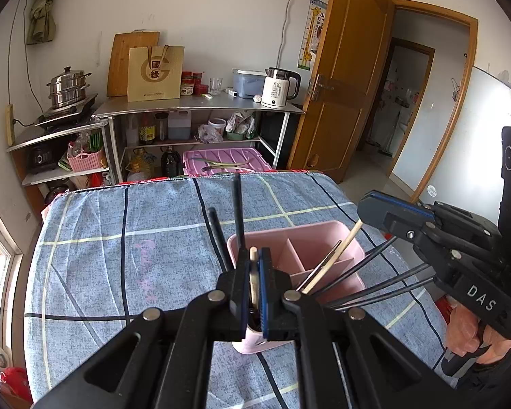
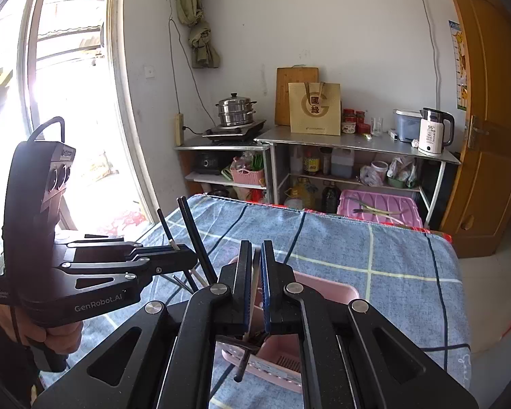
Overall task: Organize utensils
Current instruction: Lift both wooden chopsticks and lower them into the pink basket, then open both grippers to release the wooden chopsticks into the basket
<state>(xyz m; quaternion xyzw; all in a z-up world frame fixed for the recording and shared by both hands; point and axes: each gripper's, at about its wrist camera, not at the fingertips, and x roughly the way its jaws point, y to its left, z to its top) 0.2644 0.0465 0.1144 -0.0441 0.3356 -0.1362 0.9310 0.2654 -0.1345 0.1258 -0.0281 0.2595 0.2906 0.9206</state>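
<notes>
Where claws [image 1: 254, 272] overlap, pink caddy [image 1: 327, 238] hidden

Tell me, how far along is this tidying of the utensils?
Well along, it seems. Several black chopsticks and a pale wooden one already stand in the pink holder. The left gripper is closed on another pale stick over the holder; the right gripper seems to pinch something pale too. No loose utensils show on the blue cloth.

Left tool [image 1: 254, 272] pinches a pale chopstick [image 1: 253, 277] over the pink holder [image 1: 327, 238] (divided inside).
</notes>
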